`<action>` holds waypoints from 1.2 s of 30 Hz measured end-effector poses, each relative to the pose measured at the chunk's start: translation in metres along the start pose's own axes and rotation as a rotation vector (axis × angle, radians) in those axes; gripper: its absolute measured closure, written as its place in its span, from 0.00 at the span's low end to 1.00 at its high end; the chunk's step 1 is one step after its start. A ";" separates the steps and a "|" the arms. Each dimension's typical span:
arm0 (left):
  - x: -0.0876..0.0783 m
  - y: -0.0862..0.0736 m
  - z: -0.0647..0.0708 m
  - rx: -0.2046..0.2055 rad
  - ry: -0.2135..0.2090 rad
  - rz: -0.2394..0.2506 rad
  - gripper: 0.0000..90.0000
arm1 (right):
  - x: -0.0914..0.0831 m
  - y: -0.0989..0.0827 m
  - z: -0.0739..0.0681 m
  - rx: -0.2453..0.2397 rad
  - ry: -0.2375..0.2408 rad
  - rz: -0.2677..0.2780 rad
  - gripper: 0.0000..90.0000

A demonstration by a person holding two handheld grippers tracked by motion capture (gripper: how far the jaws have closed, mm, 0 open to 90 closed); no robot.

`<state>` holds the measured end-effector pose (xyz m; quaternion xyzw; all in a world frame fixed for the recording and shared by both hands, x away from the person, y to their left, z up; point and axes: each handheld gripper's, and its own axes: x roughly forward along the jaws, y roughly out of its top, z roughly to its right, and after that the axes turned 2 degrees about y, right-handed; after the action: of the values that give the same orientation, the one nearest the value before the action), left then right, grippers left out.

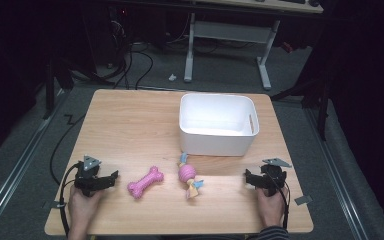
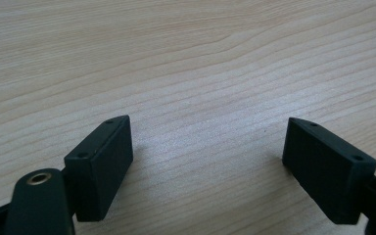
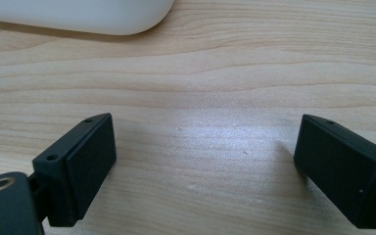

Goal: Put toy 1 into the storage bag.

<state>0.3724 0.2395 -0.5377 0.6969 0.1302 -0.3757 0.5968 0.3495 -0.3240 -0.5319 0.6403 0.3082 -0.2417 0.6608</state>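
Tongs, left (image 1: 111, 176) and right (image 1: 248, 178), rest agape and empty at lower frame, flanking pink bone (image 1: 145, 182) and rope toy (image 1: 188, 176); probably readied for white bin (image 1: 217, 142).

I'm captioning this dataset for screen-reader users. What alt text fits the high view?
A person holds an open left gripper and right gripper low over a wooden table. Between them lie a pink bone toy and a pink ball rope toy, with a white bin behind.

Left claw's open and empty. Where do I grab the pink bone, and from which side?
Probably the pink bone at its narrow middle shaft, coming from above with the left claw, jaws across the shaft. It lies flat and diagonal on the table; the knobbed ends should stop it slipping.
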 end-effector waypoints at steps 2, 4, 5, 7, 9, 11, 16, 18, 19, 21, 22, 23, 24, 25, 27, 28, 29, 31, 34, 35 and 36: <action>0.000 0.000 0.000 0.003 -0.003 -0.002 0.21 | 0.000 0.000 0.000 -0.004 -0.002 -0.001 0.10; 0.000 0.000 0.000 0.007 -0.006 -0.003 0.20 | 0.000 0.000 0.000 -0.006 -0.001 0.002 0.11; 0.000 0.000 0.000 0.010 -0.009 -0.005 0.19 | -0.001 -0.001 0.000 -0.009 0.004 0.004 0.12; 0.000 0.000 0.000 0.010 -0.010 -0.005 0.19 | -0.001 -0.001 -0.001 -0.011 0.005 0.005 0.12; 0.000 0.000 0.000 0.014 -0.011 -0.003 0.19 | -0.001 -0.001 -0.001 -0.017 0.011 0.009 0.15; -0.001 -0.001 -0.001 0.011 -0.007 -0.001 0.20 | -0.001 -0.001 -0.001 -0.018 0.012 0.010 0.15; -0.001 -0.001 -0.001 0.013 -0.012 0.002 0.22 | -0.002 -0.001 -0.002 -0.017 0.013 0.009 0.16; -0.002 -0.001 -0.003 0.001 -0.025 0.005 0.24 | -0.002 -0.001 -0.002 -0.026 0.020 0.011 0.16; -0.003 -0.001 -0.004 -0.004 -0.028 0.005 0.27 | -0.002 -0.001 -0.002 -0.026 0.019 0.012 0.16; -0.003 0.000 -0.005 -0.019 -0.033 0.007 0.28 | -0.002 -0.001 -0.002 -0.027 0.020 0.013 0.16; -0.004 0.000 -0.006 -0.027 -0.041 0.004 0.29 | -0.002 -0.001 -0.002 -0.028 0.022 0.013 0.16; -0.004 0.001 -0.007 -0.039 -0.047 0.004 0.29 | -0.002 -0.001 -0.002 -0.028 0.022 0.013 0.16; -0.004 0.001 -0.008 -0.038 -0.045 0.002 0.29 | -0.002 -0.001 -0.002 -0.029 0.022 0.013 0.16; -0.004 0.001 -0.007 -0.035 -0.044 0.000 0.29 | -0.002 -0.001 -0.002 -0.029 0.022 0.013 0.16; -0.004 0.002 -0.007 -0.032 -0.052 -0.004 0.29 | -0.002 -0.001 -0.002 -0.031 0.024 0.013 0.16; -0.005 0.002 -0.006 -0.027 -0.054 -0.003 0.29 | -0.002 -0.001 -0.003 -0.027 0.024 0.012 0.16; -0.007 0.002 -0.006 -0.026 -0.060 0.005 0.29 | -0.002 -0.001 -0.003 -0.029 0.025 0.012 0.16; -0.010 0.002 -0.006 -0.028 -0.073 0.015 0.29 | -0.002 -0.001 -0.003 -0.029 0.025 0.012 0.16; -0.014 0.005 -0.007 -0.055 -0.104 0.023 0.27 | -0.002 -0.001 -0.003 -0.030 0.027 0.012 0.16; -0.016 0.006 -0.007 -0.058 -0.107 0.022 0.27 | -0.002 -0.001 -0.003 -0.032 0.027 0.013 0.16; -0.018 0.006 -0.007 -0.054 -0.108 0.020 0.27 | -0.002 -0.002 -0.003 -0.034 0.027 0.014 0.16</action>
<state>0.3668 0.2487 -0.5210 0.6605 0.1008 -0.4032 0.6253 0.3468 -0.3213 -0.5315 0.6344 0.3167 -0.2233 0.6689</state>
